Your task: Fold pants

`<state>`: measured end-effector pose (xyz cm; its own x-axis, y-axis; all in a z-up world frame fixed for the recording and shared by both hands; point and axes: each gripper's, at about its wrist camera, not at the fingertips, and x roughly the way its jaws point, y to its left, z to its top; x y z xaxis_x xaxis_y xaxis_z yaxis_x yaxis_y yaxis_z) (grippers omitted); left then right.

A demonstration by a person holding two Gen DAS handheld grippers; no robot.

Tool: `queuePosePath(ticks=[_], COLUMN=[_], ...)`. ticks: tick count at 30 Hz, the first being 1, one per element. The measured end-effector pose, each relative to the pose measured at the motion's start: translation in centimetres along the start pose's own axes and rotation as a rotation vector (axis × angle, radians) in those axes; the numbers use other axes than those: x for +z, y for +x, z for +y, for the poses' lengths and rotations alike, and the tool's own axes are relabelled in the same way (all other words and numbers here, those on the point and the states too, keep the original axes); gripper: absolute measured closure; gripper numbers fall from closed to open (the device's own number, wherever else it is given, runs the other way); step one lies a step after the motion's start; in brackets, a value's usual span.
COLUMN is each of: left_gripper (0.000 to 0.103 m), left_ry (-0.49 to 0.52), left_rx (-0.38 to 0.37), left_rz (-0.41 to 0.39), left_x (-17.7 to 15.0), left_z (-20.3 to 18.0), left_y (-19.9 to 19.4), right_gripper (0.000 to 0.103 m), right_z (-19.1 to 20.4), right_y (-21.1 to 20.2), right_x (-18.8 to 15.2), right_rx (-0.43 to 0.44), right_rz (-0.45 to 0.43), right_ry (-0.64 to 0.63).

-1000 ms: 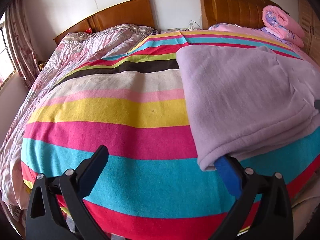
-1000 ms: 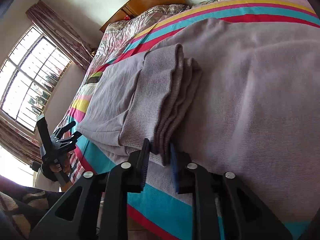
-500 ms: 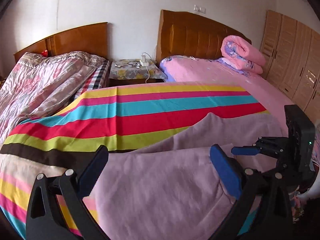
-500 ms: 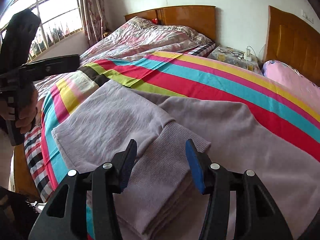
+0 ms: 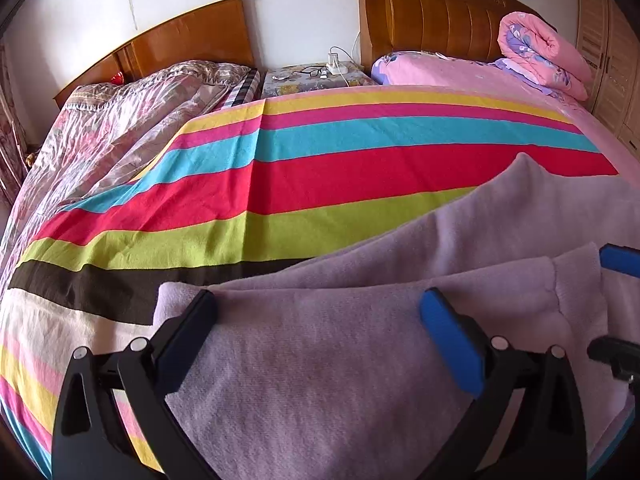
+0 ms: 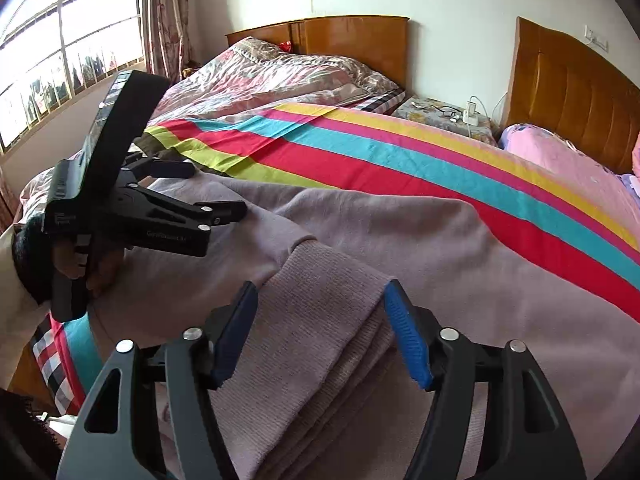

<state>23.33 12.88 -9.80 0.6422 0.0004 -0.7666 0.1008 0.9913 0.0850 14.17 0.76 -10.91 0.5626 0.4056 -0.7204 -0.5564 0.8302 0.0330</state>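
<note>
Lavender fleece pants [image 5: 328, 380], folded over on themselves, are lying on the striped bedspread [image 5: 320, 168] at the near edge of the bed. The left gripper [image 5: 316, 320] is hovering over the folded cloth with its jaws spread wide and nothing pinched; a second ago it was sitting off to the side, over bare stripes, with only the corner of the pants beside its blue pad, so the pants are now filling its lower view. The right gripper [image 6: 320, 332] is straddling the ribbed cuffs [image 6: 332, 292] stacked on top of the fold. Its jaws are opening: a second ago the pads were nearly together on the cuff edges, and now they are standing clear on either side, the cuffs lying loose between them. That view was rolled steeply then and is sitting upright now.

In the right wrist view the left gripper [image 6: 224, 212] and the person's hand [image 6: 92, 264] holding it are covering the far left corner of the pants. In the left wrist view the right gripper [image 5: 620, 300] is being cut off by the frame edge, showing only a blue pad tip and a black part. A nightstand [image 5: 316, 76] is standing between the two headboards.
</note>
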Motion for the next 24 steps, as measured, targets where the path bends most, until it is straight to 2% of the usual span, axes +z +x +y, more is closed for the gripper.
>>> queuePosePath(ticks=[1, 4, 6, 7, 10, 12, 15, 17, 19, 24], left_gripper=[0.001, 0.001, 0.001, 0.001, 0.001, 0.001, 0.001, 0.001, 0.001, 0.001], left_ry=[0.000, -0.001, -0.001, -0.001, -0.002, -0.002, -0.001, 0.000, -0.002, -0.009], left_rx=[0.000, 0.000, 0.000, 0.000, -0.001, 0.000, 0.001, 0.001, -0.001, -0.010], left_rz=[0.000, 0.000, -0.001, -0.001, 0.000, 0.000, 0.001, 0.002, 0.002, 0.009], left_x=[0.0, 0.1, 0.2, 0.2, 0.2, 0.3, 0.3, 0.3, 0.3, 0.3], left_z=[0.0, 0.0, 0.1, 0.0, -0.1, -0.1, -0.1, -0.1, -0.1, 0.2], left_y=[0.0, 0.0, -0.1, -0.1, -0.2, -0.3, -0.2, -0.2, -0.2, -0.1], right_gripper=[0.018, 0.017, 0.017, 0.017, 0.015, 0.014, 0.014, 0.014, 0.014, 0.014], right_z=[0.5, 0.8, 0.4, 0.2, 0.3, 1.4, 2.4, 1.3, 0.0, -4.2], right_y=[0.8, 1.1, 0.1, -0.6, -2.9, -3.2, -1.9, -2.3, -2.9, -7.7], right_x=[-0.3, -0.3, 0.0, 0.2, -0.1, -1.2, -3.9, -4.8, -5.3, -7.1], right_rx=[-0.017, -0.049, -0.106, -0.109, -0.031, 0.001, -0.048, -0.015, -0.037, -0.103], right_rz=[0.041, 0.048, 0.017, 0.002, -0.018, 0.029, 0.101, 0.085, 0.097, -0.019], right_ry=[-0.036, -0.040, -0.005, 0.009, 0.002, -0.065, -0.145, -0.073, -0.027, 0.109])
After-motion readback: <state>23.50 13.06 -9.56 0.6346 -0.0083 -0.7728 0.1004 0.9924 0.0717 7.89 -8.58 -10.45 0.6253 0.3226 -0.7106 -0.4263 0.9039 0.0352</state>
